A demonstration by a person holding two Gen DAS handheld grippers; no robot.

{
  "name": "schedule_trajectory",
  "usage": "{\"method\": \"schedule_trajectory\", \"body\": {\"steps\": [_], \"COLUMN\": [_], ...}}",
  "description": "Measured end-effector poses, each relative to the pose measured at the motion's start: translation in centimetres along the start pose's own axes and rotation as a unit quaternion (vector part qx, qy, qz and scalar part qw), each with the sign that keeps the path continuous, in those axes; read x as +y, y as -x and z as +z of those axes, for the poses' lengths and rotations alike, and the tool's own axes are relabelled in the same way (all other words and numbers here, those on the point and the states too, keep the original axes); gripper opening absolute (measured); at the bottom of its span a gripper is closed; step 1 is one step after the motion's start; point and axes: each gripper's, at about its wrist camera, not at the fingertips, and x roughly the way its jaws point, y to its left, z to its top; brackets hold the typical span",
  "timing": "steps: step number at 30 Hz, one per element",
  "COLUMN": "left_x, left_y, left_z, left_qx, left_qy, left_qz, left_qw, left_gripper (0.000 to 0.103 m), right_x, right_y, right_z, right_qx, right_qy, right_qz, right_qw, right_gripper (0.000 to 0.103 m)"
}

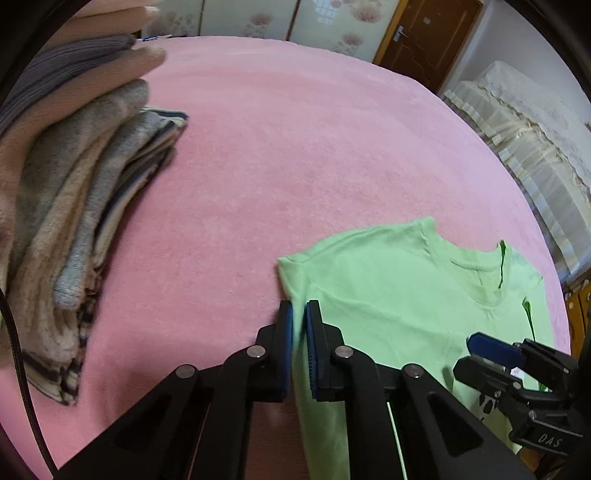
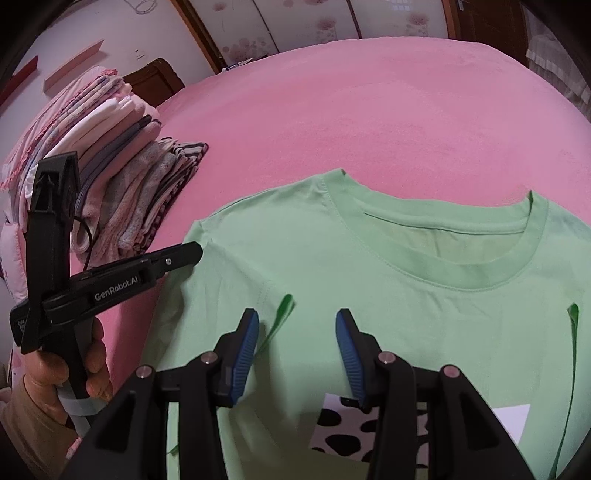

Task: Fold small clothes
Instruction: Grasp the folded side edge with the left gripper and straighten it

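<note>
A light green T-shirt [image 1: 388,288] [image 2: 369,251] lies flat on the pink bedspread, neckline away from me, with a black-and-white cow-print patch [image 2: 340,432] on its chest. My left gripper [image 1: 298,325] [image 2: 198,249] is shut, its blue pads pinched on the edge of the shirt's left sleeve, where the cloth wrinkles. My right gripper [image 2: 297,347] [image 1: 472,356] hovers open over the chest just below the collar. A narrow green strip of the shirt shows between its pads, which do not press on it.
A tall stack of folded clothes [image 1: 74,221] [image 2: 122,184] stands at the left on the pink bedspread [image 1: 295,147] [image 2: 369,110]. A hand [image 2: 92,354] grips the left gripper's handle. A brown door [image 1: 424,33] and lace-covered furniture [image 1: 517,129] lie beyond the bed.
</note>
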Motion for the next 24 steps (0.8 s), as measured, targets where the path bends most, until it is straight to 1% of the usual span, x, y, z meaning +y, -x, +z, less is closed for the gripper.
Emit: {"method": "schedule_trajectory", "body": {"steps": [4, 6, 7, 8, 10, 11, 15, 18, 21, 22, 23, 24], "left_x": [1.7, 2.4, 2.7, 2.7, 2.6, 2.4, 1.4, 0.3, -0.4, -0.8, -1.3, -1.8], "left_y": [0.5, 0.6, 0.7, 0.8, 0.9, 0.9, 0.6, -0.3, -0.8, -1.0, -1.3, -1.6], "left_z": [0.0, -0.1, -0.1, -0.2, 0.0, 0.1, 1.0, 1.5, 1.7, 1.6, 1.6, 1.5], "left_qx": [-0.013, -0.014, -0.014, -0.013, -0.006, -0.003, 0.003, 0.015, 0.021, 0.019, 0.016, 0.014], "left_qy": [0.029, 0.035, 0.034, 0.031, 0.024, 0.022, 0.004, -0.011, -0.024, -0.034, -0.046, -0.056], "left_qz": [0.004, 0.003, 0.002, -0.002, -0.022, -0.028, -0.028, -0.018, -0.005, 0.006, 0.015, 0.02], "left_qw": [0.9995, 0.9993, 0.9993, 0.9994, 0.9994, 0.9994, 0.9996, 0.9997, 0.9995, 0.9992, 0.9987, 0.9982], "left_gripper": [0.004, 0.004, 0.004, 0.004, 0.004, 0.005, 0.02, 0.025, 0.025, 0.023, 0.011, 0.004], "right_x": [0.7, 1.0, 1.1, 1.2, 1.4, 1.4, 1.4, 1.3, 1.5, 1.7, 1.9, 2.0], "right_y": [-0.5, -1.0, -1.1, -1.3, -1.7, -1.8, -1.6, -1.6, -1.7, -1.7, -1.8, -1.9], "right_z": [0.3, 0.6, 0.7, 0.8, 1.0, 1.0, 0.9, 0.7, 0.6, 0.7, 0.7, 0.7], "right_qx": [-0.004, -0.005, -0.007, -0.007, -0.001, -0.001, -0.007, -0.006, -0.008, -0.009, -0.009, -0.01], "right_qy": [0.003, 0.005, 0.006, 0.007, 0.008, 0.009, 0.015, 0.018, 0.026, 0.029, 0.032, 0.035], "right_qz": [0.006, 0.009, 0.008, 0.008, 0.011, 0.01, 0.006, 0.008, 0.003, 0.001, 0.0, -0.002], "right_qw": [1.0, 1.0, 1.0, 1.0, 1.0, 1.0, 1.0, 1.0, 1.0, 1.0, 0.999, 0.999], "right_gripper": [0.044, 0.044, 0.042, 0.033, 0.022, 0.021, 0.021, 0.021, 0.021, 0.021, 0.021, 0.022]}}
